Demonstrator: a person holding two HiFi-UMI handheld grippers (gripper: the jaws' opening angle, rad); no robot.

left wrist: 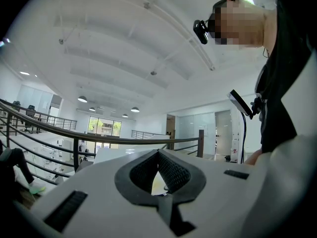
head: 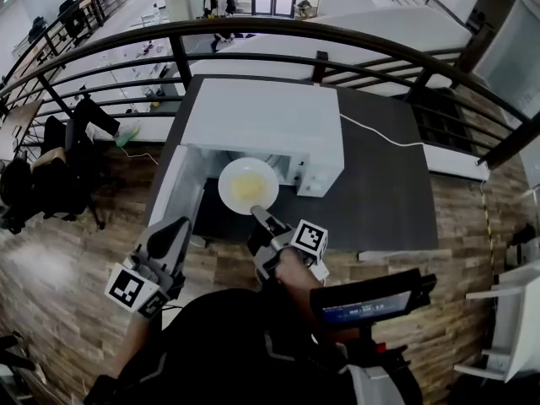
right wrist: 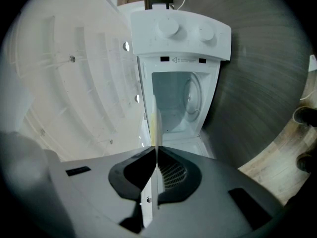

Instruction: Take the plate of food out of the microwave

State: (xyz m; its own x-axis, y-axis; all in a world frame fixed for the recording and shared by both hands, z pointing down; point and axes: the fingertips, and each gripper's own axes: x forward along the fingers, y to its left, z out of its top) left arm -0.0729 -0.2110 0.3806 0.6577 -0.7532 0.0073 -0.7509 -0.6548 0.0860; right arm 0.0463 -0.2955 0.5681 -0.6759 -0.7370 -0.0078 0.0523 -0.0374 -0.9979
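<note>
1. Right, nearest first: my left gripper (head: 175, 230) sits low at my left side, close to my body. It points level and its jaws are pressed tip to tip on nothing. I'd say it's parked there to keep out of the plate's path.
2. Just ahead, my right gripper (head: 256, 214) reaches forward from my middle, forearm stretched out and tool level. Its jaws are clenched on the near rim of the plate (head: 247, 184), one above and one below.
3. That's why the right gripper view shows the plate as a thin edge-on line running straight out from between the pads. I pinch only the rim so the jaws stay clear of the food (head: 245, 189), a pale yellow patch in the middle.
4. The plate is flat and carried in the air in front of the microwave (head: 263, 115). The oven's mouth lies just beyond its far rim.
5. Past the rim, the cavity (right wrist: 174, 103) looks bare and white, so I judge the plate is clear of it or very nearly.
6. The door (head: 175, 194) hangs swung open to the left, leaving the way out free. My own judgement: draw back steadily and keep the plate flat, since a one-sided rim grip lets it sag.
7. Farther out, the microwave stands on a dark table (head: 388, 184), with a free patch to the right that could take the plate.
8. Beyond that curves a dark railing (head: 253, 29).
</note>
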